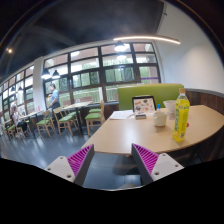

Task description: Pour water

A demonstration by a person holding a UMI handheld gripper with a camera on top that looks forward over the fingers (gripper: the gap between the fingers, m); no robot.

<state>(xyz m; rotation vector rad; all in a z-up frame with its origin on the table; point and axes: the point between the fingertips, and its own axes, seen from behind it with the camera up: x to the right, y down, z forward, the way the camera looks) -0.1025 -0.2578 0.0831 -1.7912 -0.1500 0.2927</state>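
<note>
The bottle (181, 115), at two o'clock beyond the fingers, has an unreadable label. The cup (160, 117) hides its contents. People (18, 115) at nine o'clock are too small to make out.

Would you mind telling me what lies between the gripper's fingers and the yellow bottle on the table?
Only bare tabletop separates the open gripper from the yellow bottle, as the gripper view shows.

Tongs (113, 160) wide apart, empty.

tool (113, 160) spread, empty | bottle (181, 113) on table (120, 135) beyond
</note>
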